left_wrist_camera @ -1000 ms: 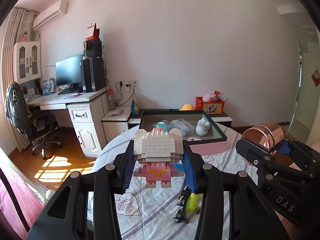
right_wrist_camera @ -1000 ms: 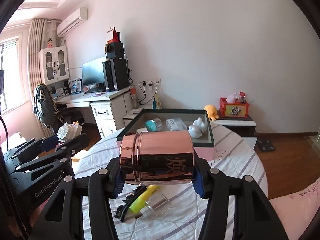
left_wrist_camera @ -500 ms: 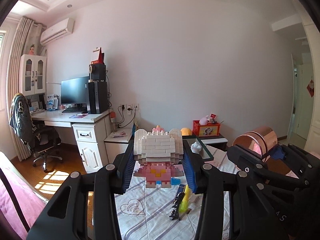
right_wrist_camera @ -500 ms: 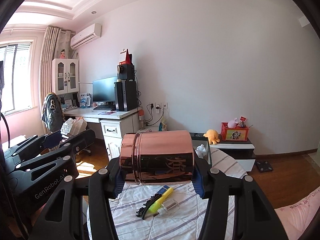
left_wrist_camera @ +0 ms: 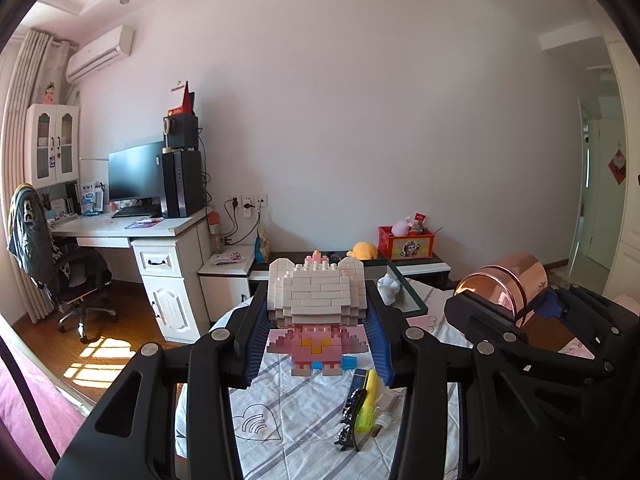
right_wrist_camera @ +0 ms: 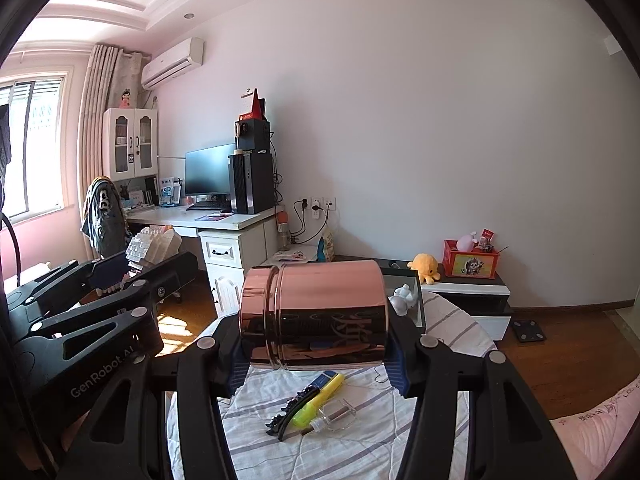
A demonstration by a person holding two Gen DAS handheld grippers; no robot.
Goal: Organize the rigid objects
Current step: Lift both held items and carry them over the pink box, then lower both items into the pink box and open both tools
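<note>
Left tool (left_wrist_camera: 316, 330) clamps studded brick figure (left_wrist_camera: 317, 312), right tool (right_wrist_camera: 316, 344) clamps glossy copper canister (right_wrist_camera: 314, 314) sideways, both raised above the striped surface (right_wrist_camera: 384, 436).

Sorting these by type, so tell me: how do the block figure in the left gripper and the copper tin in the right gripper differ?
The block figure is built of small white and pink bricks; the copper tin is one smooth, mirror-like cylinder. The figure stands upright between the fingers, while the tin lies sideways. Both are rigid and clamped above the table.
</note>
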